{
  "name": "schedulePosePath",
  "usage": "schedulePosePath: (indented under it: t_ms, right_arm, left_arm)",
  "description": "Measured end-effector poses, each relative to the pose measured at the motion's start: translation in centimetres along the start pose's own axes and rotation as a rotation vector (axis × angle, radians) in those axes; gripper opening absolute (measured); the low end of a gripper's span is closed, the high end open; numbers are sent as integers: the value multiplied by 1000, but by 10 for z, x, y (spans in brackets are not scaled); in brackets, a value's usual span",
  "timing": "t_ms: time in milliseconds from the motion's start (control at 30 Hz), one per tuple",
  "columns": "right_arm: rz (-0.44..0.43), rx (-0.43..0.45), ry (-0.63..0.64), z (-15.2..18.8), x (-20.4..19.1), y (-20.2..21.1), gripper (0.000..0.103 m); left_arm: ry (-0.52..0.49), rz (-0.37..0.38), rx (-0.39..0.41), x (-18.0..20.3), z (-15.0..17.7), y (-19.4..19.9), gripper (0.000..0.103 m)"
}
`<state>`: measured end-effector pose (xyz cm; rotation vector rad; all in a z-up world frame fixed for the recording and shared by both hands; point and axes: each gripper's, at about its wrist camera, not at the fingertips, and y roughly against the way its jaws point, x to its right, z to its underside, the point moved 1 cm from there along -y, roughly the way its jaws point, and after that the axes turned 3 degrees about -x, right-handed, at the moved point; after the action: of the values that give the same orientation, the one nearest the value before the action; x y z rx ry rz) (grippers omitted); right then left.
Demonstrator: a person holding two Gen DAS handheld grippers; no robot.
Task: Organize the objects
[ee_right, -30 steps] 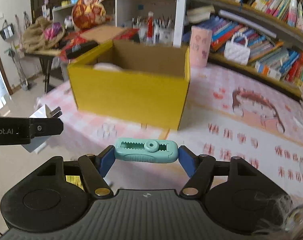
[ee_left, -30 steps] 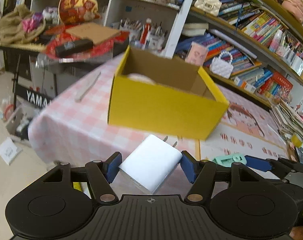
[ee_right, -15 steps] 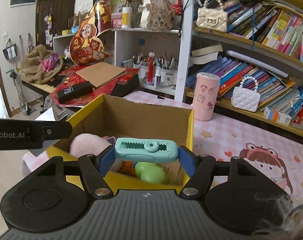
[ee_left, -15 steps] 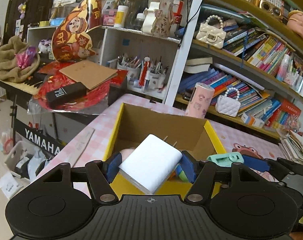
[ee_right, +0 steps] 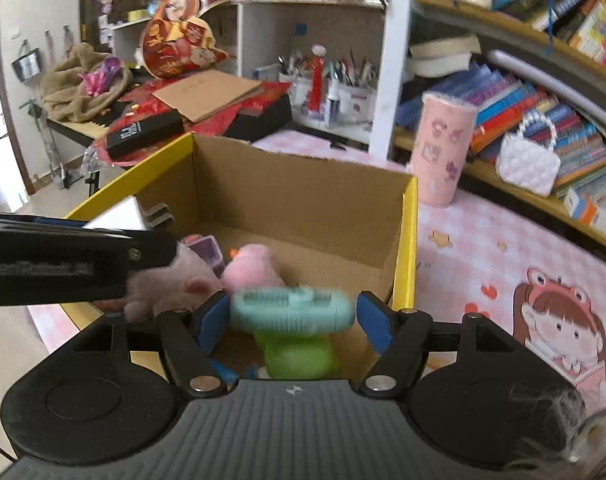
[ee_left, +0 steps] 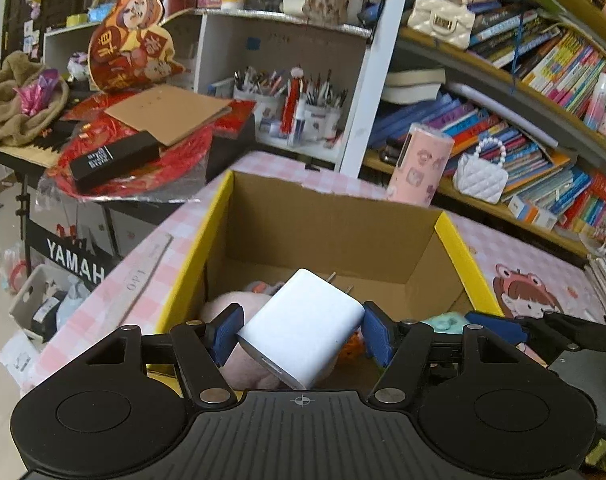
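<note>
My left gripper (ee_left: 301,334) is shut on a white plug charger (ee_left: 303,330), held tilted over the open yellow cardboard box (ee_left: 219,220). My right gripper (ee_right: 289,322) has its pads a little apart from a teal clip (ee_right: 291,308), which is blurred and sits between them above the box (ee_right: 409,240). Inside the box lie pink plush toys (ee_right: 255,264) and a green toy (ee_right: 299,354). The left gripper's arm crosses the right wrist view at the left.
The box stands on a pink checked tablecloth (ee_right: 483,248). A pink patterned tumbler (ee_right: 443,148) stands behind the box. Bookshelves (ee_left: 543,92) run along the right. A cluttered side table with red items (ee_left: 123,140) stands at the left. A ruler (ee_left: 143,276) lies left of the box.
Both grippers have moved forward from in front of the box to above its opening. The right pads have parted slightly from the teal clip, which now looks blurred.
</note>
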<state>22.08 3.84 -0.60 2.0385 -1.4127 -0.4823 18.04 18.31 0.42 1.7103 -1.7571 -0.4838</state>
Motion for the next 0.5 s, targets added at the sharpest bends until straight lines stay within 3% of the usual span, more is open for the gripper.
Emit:
schedulePosePath:
  t_ms: [67, 167, 500]
  right_arm:
    - [-11, 1, -6, 0, 1, 1, 73]
    - [12, 22, 0, 1, 0, 7, 82]
    - [81, 120, -75, 5, 5, 53, 83]
  left_arm:
    - [-7, -8, -11, 2, 0, -4, 66]
    - [-18, -13, 20, 5, -3, 0, 80]
    - [-54, 4, 174, 16, -9, 54, 98]
